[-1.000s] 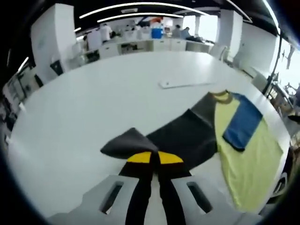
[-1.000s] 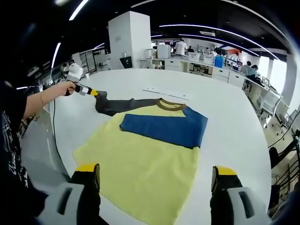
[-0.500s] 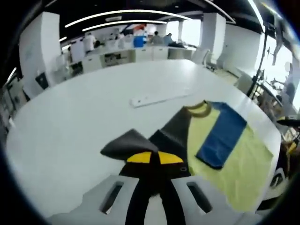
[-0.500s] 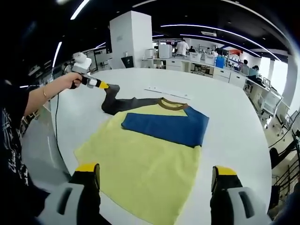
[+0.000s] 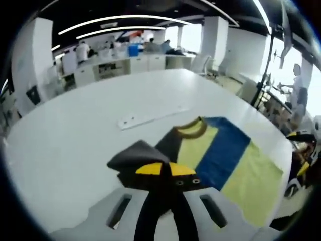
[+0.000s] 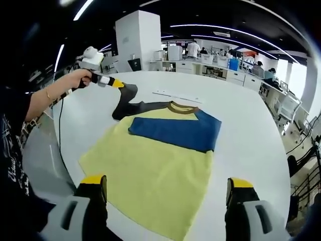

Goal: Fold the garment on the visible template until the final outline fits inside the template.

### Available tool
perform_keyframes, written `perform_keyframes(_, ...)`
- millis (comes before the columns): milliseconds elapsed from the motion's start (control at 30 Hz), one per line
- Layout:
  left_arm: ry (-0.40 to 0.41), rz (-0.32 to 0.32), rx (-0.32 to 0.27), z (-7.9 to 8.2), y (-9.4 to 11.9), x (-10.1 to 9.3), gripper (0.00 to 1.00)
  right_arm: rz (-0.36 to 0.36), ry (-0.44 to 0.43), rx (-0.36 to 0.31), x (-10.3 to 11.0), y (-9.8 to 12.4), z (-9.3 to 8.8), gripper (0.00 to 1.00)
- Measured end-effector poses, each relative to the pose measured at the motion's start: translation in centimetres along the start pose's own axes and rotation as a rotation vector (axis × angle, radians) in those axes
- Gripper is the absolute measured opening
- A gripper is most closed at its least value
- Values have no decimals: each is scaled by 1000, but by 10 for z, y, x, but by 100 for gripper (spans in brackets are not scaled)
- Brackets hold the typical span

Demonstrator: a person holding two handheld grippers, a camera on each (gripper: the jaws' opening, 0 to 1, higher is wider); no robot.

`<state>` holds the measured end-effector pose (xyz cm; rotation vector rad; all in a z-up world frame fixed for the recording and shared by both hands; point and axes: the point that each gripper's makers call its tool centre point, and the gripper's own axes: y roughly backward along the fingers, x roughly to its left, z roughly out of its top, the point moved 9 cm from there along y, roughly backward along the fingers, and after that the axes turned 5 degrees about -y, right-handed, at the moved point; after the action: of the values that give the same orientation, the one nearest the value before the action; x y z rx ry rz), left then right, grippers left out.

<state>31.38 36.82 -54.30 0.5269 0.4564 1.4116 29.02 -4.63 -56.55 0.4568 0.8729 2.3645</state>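
A yellow T-shirt with a brown collar lies flat on the white table. Its blue sleeve is folded across the chest. My left gripper is shut on the end of the dark grey sleeve and holds it lifted off the table. In the right gripper view that same left gripper hangs above the shirt's far left corner with the grey sleeve hanging from it. My right gripper stands open over the shirt's near hem, with nothing between its jaws.
A flat white strip lies on the table beyond the collar; it appears as too. A person's hand and forearm hold the left gripper. Desks, pillars and people stand far behind the table. The table edge runs close on the right.
The left gripper has raised the grey sleeve and carried it inward toward the shirt's body. The right gripper has held still.
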Motion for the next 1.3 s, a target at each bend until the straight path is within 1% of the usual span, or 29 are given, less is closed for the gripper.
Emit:
perform_keyframes(333,-18,-70,-46,22,-18,-28,0,-7,-11,12,0,2,-6,99)
perform_keyframes(433,-28,-85,-53,26,-22,-36,0,-7,-11,19,1,2,-7,99)
perform_keyframes(533,-39,-113,-59,30,-29,-45,0,-11,-13,20,2,2,-8,99)
perform_keyframes(733,-45,-149,-87,38,-40,-61,0,-11,-23,32,2,0,-11,99)
perform_keyframes(1100,-62,-226,-103,40,-63,-98,0,-20,-38,47,-2,1,-17,99)
perform_keyframes(1167,-64,-243,-108,39,-68,-105,0,-19,-41,52,-2,1,-19,99)
perform_keyframes(1200,-62,-266,-123,39,-70,-108,0,-19,-40,54,-2,1,-19,99)
perform_keyframes(1233,-40,-282,-117,36,-74,-112,0,-21,-40,54,-2,0,-19,99)
perform_keyframes(1300,-42,-287,-105,33,-78,-115,0,-23,-36,53,-2,0,-19,99)
